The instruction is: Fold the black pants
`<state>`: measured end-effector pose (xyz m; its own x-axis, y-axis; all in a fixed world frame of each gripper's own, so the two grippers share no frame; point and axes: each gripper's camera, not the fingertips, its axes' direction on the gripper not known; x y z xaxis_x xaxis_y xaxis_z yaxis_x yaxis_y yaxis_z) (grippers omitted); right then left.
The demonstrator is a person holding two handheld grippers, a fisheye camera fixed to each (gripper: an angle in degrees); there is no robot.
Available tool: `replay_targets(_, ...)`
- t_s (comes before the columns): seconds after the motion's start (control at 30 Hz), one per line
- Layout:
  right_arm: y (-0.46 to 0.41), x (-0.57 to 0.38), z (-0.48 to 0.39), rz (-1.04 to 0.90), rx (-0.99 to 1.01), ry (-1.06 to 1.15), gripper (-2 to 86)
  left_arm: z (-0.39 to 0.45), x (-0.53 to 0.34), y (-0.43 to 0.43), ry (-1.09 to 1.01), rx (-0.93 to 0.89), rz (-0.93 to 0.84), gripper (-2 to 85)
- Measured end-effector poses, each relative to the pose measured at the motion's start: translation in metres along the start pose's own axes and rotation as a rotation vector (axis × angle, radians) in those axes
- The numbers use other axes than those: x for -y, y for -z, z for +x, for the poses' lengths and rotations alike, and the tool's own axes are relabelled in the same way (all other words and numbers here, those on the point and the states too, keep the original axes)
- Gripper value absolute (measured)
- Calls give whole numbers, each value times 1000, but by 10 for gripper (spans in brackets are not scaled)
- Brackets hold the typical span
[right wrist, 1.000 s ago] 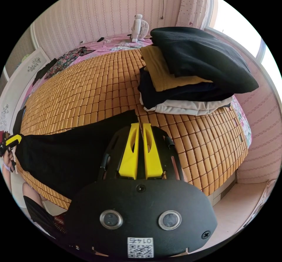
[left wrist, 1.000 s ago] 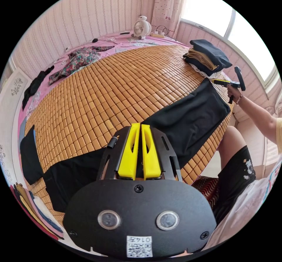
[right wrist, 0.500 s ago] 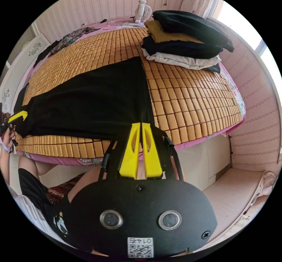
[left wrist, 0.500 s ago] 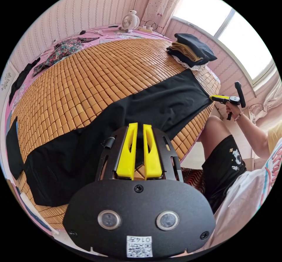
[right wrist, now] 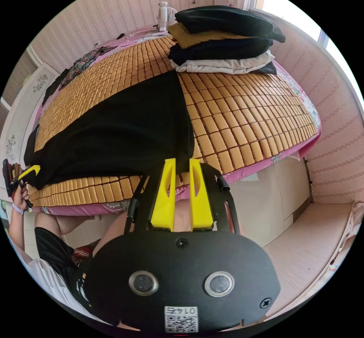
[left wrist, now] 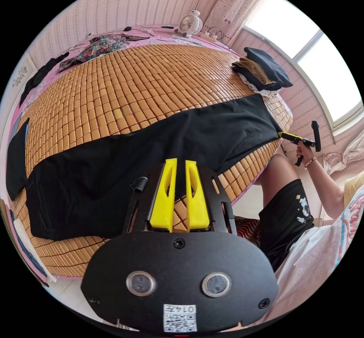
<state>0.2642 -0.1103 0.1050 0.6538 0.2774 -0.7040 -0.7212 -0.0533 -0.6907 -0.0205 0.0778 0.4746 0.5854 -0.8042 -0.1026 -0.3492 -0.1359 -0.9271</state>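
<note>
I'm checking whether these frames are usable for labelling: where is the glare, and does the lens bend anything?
Left gripper view: the window is blown out white, the black pants show almost no fold detail. Right gripper view: the bamboo mat bulges into a dome from fisheye distortion; the stack of folded clothes stays sharp; a strip of window is overexposed.

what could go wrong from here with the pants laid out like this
1. The black pants lie along the near edge of the bamboo mat; a tug might slide them off the bed.
2. The right gripper has open jaws holding nothing, so it must regrip.
3. The folded pile sits nearby; a wide swing might topple it.
</note>
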Motion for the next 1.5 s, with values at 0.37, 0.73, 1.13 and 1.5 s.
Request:
replay_targets(0.37, -17, 59, -34, -95, -271, 53, 52, -98, -91, 92, 189, 125, 149, 59)
replay_targets(0.73, 13, 129, -266, 173, -86, 567, 71, -199, -193, 183, 197, 352, 245, 90)
replay_targets(1.13, -92, 177, -743, 57, 720, 1362, 125, -355, -207, 188, 394, 365, 135, 107)
replay_targets(1.5, -185, 210, -878, -377, 714, 1407, 55, -386, -228, 205, 389, 281, 147, 123)
